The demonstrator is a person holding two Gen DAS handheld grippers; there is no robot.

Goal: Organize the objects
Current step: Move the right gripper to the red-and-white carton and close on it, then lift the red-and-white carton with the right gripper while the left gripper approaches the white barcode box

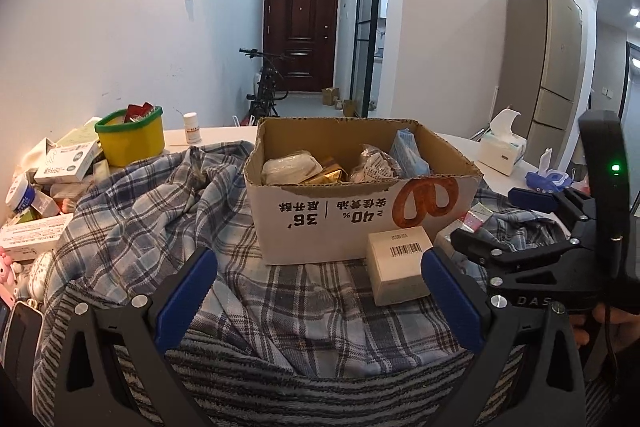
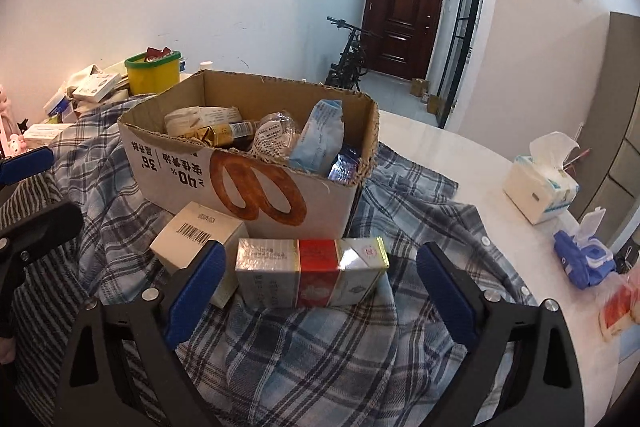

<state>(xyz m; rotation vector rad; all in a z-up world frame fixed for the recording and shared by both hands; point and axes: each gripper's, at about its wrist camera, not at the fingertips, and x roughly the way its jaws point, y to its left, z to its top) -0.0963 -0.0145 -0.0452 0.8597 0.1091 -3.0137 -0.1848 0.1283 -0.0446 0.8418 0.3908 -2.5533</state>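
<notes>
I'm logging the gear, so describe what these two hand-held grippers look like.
Both match: the left hand-held gripper and right hand-held gripper have black angular frames, blue finger pads and silver bolts. The right one, seen from the left camera, shows "DAS" lettering, a green light and a black cable.

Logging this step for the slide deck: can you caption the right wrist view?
Open right gripper hovers before a red-banded box on plaid cloth, beside the cardboard box.

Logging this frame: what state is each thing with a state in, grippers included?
Left gripper: open, empty.
Right gripper: open, empty.
Cardboard box: open-topped, holding packets.
Barcode box: closed, outside the cardboard box.
Red-banded box: closed, lying between the right gripper's fingers, untouched.
Yellow tub: lidless, filled.
Tissue box: open, tissue sticking up.
Wipes pack: lid flipped up.
</notes>
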